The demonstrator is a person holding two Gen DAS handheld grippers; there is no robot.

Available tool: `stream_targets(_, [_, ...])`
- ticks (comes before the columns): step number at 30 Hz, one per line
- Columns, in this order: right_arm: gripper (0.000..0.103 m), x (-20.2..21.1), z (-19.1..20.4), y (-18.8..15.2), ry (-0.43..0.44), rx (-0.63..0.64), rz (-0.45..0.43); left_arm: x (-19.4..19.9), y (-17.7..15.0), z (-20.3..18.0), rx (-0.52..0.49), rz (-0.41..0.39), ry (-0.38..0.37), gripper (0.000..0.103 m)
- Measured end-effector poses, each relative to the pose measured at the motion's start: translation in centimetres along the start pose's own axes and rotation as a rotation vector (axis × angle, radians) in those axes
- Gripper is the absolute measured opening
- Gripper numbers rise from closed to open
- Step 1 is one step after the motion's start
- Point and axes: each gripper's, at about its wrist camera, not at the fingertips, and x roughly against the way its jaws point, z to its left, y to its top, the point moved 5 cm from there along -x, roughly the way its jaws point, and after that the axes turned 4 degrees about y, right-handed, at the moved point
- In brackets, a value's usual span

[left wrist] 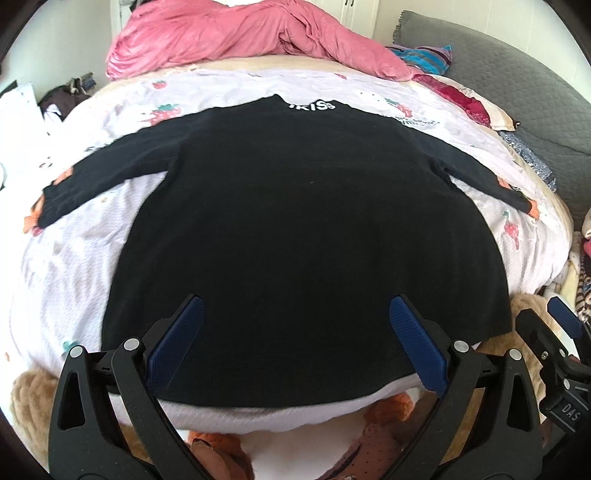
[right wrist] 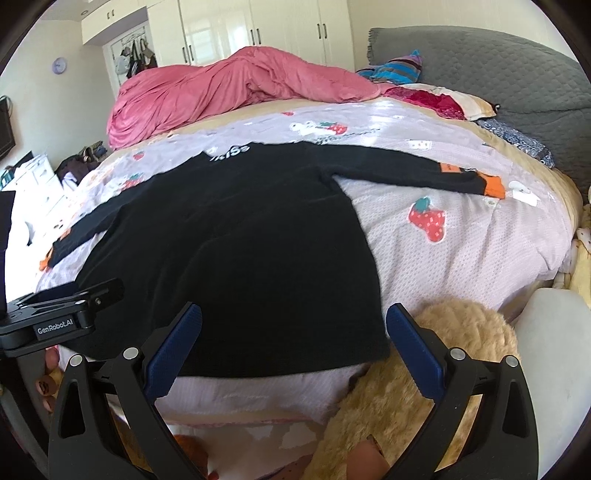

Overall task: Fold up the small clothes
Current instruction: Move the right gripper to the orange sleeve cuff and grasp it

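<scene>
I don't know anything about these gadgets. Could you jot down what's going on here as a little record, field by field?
Garment: black long-sleeved top, spread flat, sleeves out to both sides, orange cuffs
Lettering: white, at the neck, far end
Surface: bedspread with strawberry print
Left gripper: open, over the near hem, holding nothing
Right gripper: open, over the hem's right corner, holding nothing
Behind: pink duvet heaped at the far side, grey headboard on the right
Folding: not yet begun

One black sweater point(left wrist: 295, 221), two tools — left point(left wrist: 295, 314), right point(right wrist: 293, 321) — one pink duvet point(left wrist: 240, 33)
</scene>
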Motion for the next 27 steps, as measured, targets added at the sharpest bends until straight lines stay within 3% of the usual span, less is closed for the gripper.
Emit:
stream_targets(14, [0.099, -0.1, -4.0, 3.7, -0.066, -0.067, -0.034, -1.4, 6.5, -3.6, -0.025, -0.030, -0.034, 0.095])
stream_targets(18, [0.099, -1.1, -5.2, 4.8, -0.078, -0.087, -0.029, -2.3, 7.9, -4.6, -0.039, -0.021, -0.012, 0.095])
stream_targets(27, [0.099, -3.8, -7.3, 7.8, -0.072, -0.152, -0.021, -3.9, 11.2, -5.9, -0.028, -0.018, -0.053, 0.095])
